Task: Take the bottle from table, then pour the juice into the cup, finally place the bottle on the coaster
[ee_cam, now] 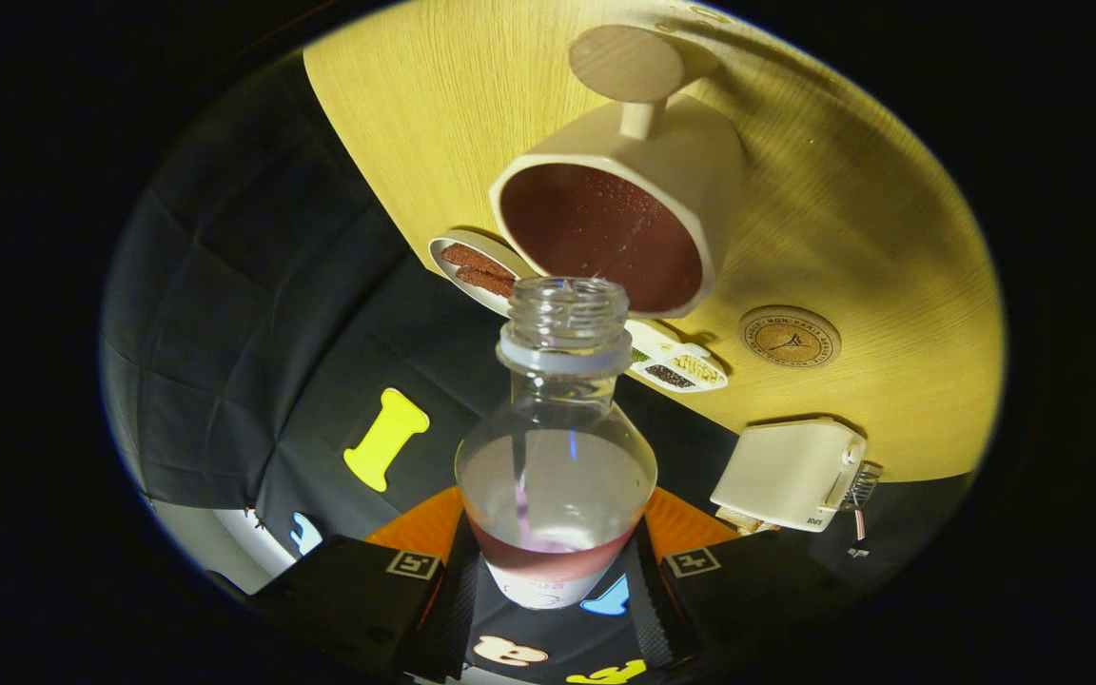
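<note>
Your gripper [556, 571] clamps both fingers on the uncapped bottle [557, 457], a little red juice [553, 559] pooled between them, its mouth just before the filled cup [624, 205] on the table [871, 247].

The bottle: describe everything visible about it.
The bottle is clear plastic with a rounded body, narrow neck, a pale ring under the threads, and no cap on its open mouth. A little red juice lies pooled in the end nearest the tongs, whose fingers press on its lower sides. It is held between them, its mouth pointing at the rim of the cream cup, which already holds red juice. No stream shows leaving the mouth.
</note>
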`<state>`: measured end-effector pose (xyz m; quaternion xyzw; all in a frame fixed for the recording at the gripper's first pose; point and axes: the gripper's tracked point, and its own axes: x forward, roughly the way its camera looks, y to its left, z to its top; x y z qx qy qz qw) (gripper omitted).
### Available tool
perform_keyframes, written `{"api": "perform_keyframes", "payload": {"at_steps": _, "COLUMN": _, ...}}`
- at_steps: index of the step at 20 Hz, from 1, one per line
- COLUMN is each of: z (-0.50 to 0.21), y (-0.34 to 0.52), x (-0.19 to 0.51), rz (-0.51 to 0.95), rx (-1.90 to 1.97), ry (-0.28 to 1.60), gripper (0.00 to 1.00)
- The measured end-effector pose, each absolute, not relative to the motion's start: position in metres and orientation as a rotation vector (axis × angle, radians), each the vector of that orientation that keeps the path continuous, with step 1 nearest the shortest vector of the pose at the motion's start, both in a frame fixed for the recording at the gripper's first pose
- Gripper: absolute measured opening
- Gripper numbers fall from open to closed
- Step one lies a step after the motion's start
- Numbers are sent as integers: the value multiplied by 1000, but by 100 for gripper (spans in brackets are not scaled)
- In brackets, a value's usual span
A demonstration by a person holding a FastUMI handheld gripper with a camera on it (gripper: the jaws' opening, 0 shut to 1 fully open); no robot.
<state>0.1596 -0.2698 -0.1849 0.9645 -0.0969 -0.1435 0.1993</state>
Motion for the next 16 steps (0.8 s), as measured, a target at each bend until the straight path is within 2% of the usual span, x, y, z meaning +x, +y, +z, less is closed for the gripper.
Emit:
{"api": "perform_keyframes", "payload": {"at_steps": 12, "z": -178, "y": -269, "x": 155, "rz": -410, "rx": 2554, "ry": -290, "gripper": 70}}
{"api": "perform_keyframes", "payload": {"at_steps": 16, "z": -179, "y": -246, "x": 143, "rz": -452, "rx": 2254, "ry": -168, "gripper": 70}}
